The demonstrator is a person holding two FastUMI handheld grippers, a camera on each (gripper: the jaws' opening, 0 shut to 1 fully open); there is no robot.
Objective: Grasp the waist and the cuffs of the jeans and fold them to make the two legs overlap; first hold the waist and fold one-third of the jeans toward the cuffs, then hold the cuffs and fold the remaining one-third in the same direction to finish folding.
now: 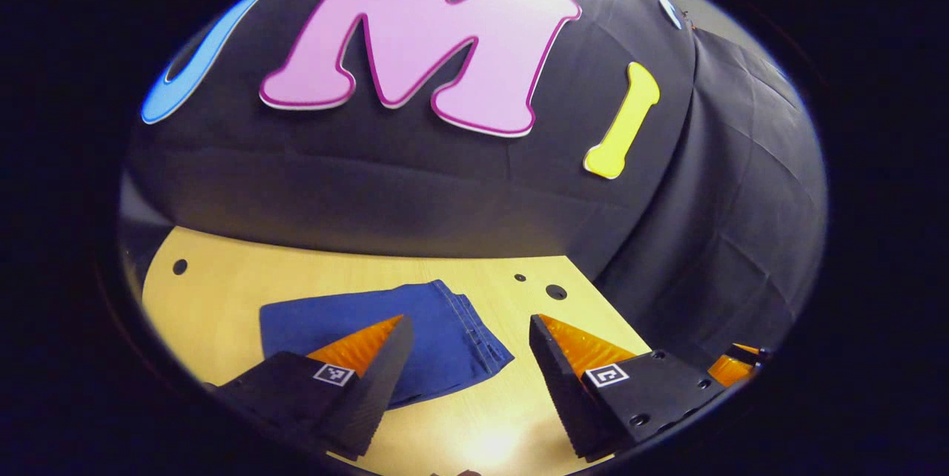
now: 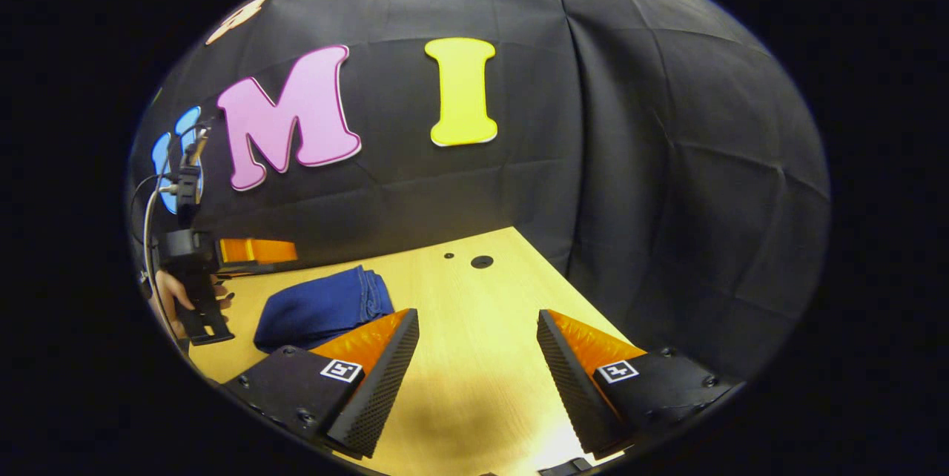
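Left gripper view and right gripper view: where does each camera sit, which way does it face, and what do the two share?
Left gripper view: rides on the left tongs, looks low across the table toward the cloth wall; folded jeans ahead; own two fingers spread apart at the bottom.
Right gripper view: rides on the right tongs, same heading; own fingers apart; at its left edge, a hand holding the left tongs.
Shared: jeans, table and wall.
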